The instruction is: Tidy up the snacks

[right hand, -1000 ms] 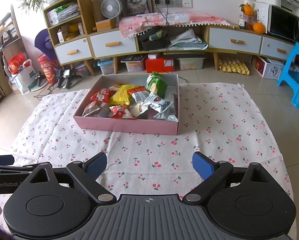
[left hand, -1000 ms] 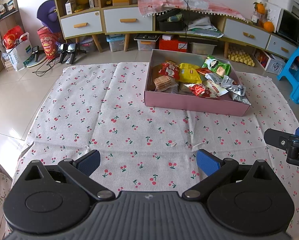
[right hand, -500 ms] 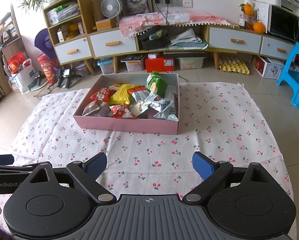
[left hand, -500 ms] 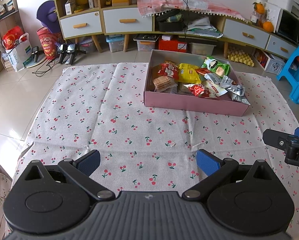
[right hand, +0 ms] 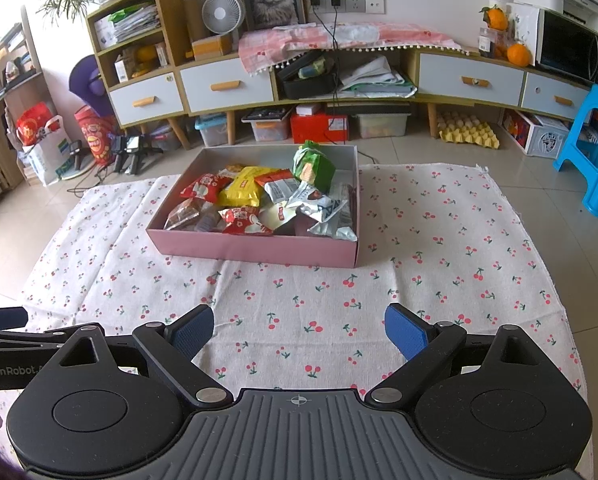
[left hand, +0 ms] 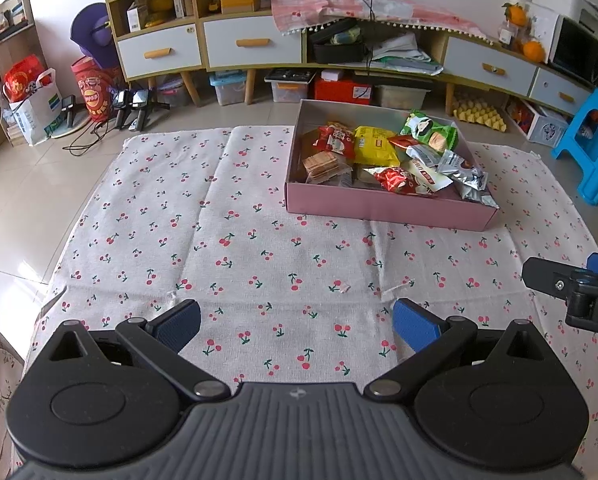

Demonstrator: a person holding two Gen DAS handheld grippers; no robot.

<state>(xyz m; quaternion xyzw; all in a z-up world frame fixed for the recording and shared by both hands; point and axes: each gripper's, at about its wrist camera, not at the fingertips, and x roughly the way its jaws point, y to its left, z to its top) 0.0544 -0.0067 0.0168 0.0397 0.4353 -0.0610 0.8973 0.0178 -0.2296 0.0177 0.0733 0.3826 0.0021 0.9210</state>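
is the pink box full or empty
Full: the lidless pink box on the cherry cloth holds a heap of snack packets covering most of its floor.

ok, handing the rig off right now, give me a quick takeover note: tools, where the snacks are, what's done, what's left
Left tool: open, empty, over the cherry-print cloth, short of the box.
Right tool: open, empty, also over the cloth and short of the box.
Snacks: all visible packets sit in a loose heap inside the pink box, including the yellow packet, green packet and silver packets. None seen on the cloth.
Done: snacks are all in the box.
Left: possibly tidying the heap; neither tool is touching anything.
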